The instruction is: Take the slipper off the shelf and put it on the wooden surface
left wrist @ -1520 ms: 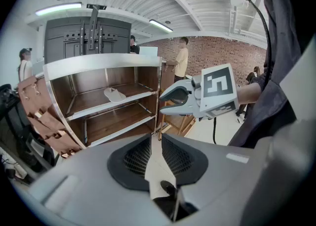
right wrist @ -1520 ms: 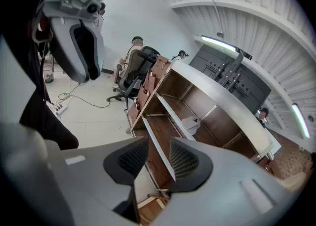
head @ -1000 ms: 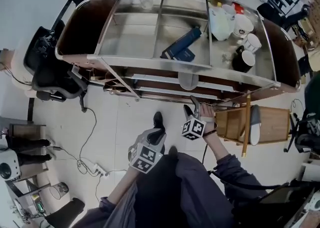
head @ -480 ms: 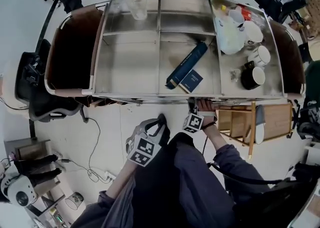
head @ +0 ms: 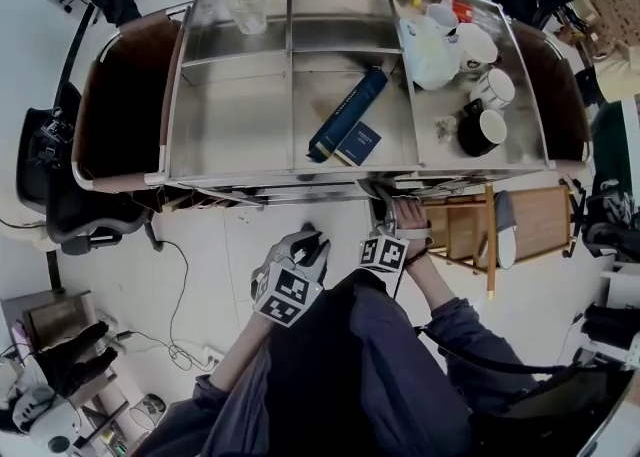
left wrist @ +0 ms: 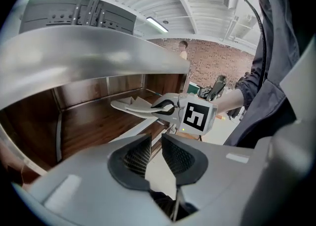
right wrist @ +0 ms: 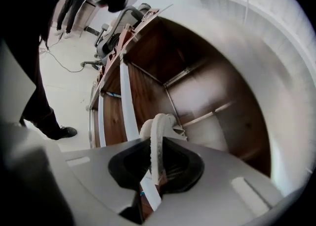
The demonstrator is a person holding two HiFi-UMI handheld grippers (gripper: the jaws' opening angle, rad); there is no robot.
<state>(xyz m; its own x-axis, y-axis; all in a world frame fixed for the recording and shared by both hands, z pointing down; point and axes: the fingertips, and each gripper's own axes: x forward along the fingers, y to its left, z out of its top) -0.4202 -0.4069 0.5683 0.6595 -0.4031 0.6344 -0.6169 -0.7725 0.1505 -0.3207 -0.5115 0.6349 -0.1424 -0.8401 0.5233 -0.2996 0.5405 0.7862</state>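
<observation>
Right gripper point(right wrist: 157, 157): jaws had just been closing and gripped the thin edge of the pale slipper point(right wrist: 159, 128). The slipper stood edge-on between the pads, its bulk ahead of the fingertips, over the brown shelf board point(right wrist: 150, 91); contact with the board unclear.

Left gripper point(left wrist: 155, 152): fingers narrow, slim gap, nothing between. The slipper lay ahead of and above those fingertips, apart from them.

Lab: office chairs point(head: 55, 185), floor cables point(head: 172, 290)

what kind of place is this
Probably an office or lab workspace: black office chair beside a steel-topped shelf unit, mugs on it, cables and a power strip on the floor.
</observation>
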